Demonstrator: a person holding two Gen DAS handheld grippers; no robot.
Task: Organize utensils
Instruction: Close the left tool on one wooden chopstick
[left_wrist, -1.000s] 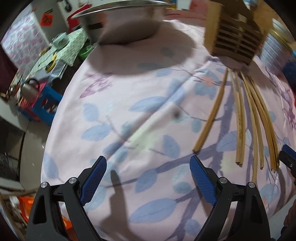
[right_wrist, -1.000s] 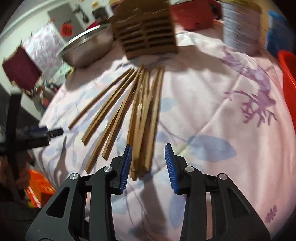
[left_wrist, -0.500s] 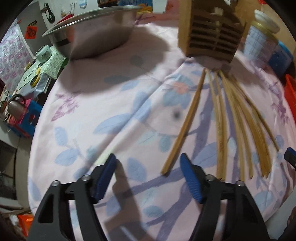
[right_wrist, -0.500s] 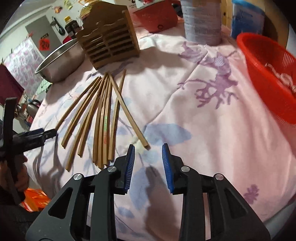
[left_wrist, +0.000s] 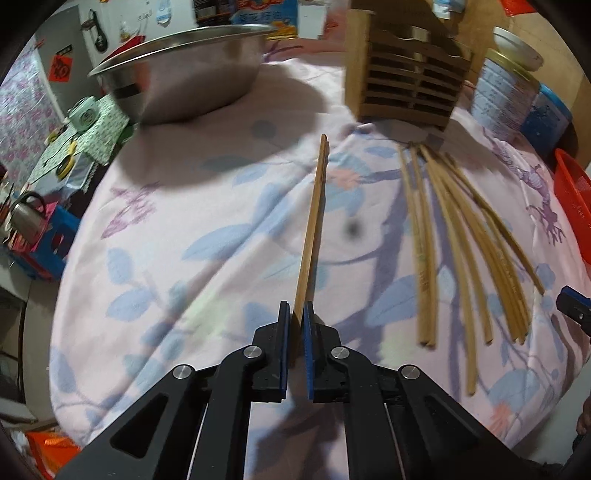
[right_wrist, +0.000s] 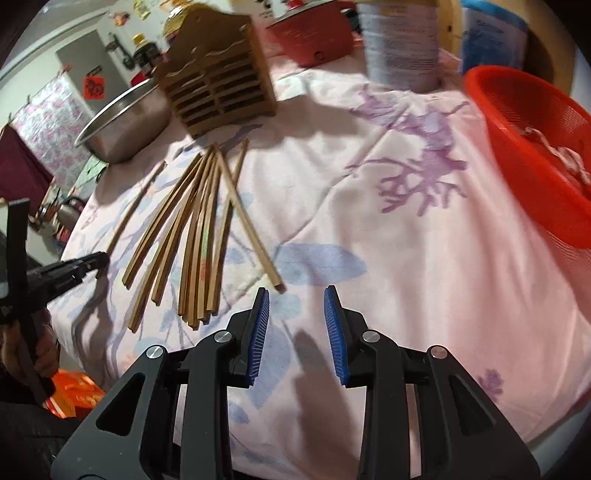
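Note:
My left gripper (left_wrist: 295, 314) is shut on the near end of a single wooden chopstick (left_wrist: 314, 221), which runs from the pads toward the slatted wooden holder (left_wrist: 406, 85). To its right, several more chopsticks (left_wrist: 461, 240) fan out on the pink floral cloth (left_wrist: 184, 258). In the right wrist view my right gripper (right_wrist: 296, 295) hovers open over bare cloth, just right of the fan of chopsticks (right_wrist: 195, 229). One chopstick (right_wrist: 255, 240) lies slanted with its end near the left pad. The left gripper (right_wrist: 85, 264) shows at the left, and the holder (right_wrist: 218, 96) stands behind.
A steel bowl (left_wrist: 184, 74) sits at the back left. A tin can (right_wrist: 402, 44) and a red pot (right_wrist: 310, 33) stand behind the holder, and a red basket (right_wrist: 528, 147) is at the right. The table edge drops off at the left toward floor clutter.
The left jaws have come together on the leftmost chopstick's near end. The right gripper has shifted right, off the bundle, leaving one chopstick lying askew across the others.

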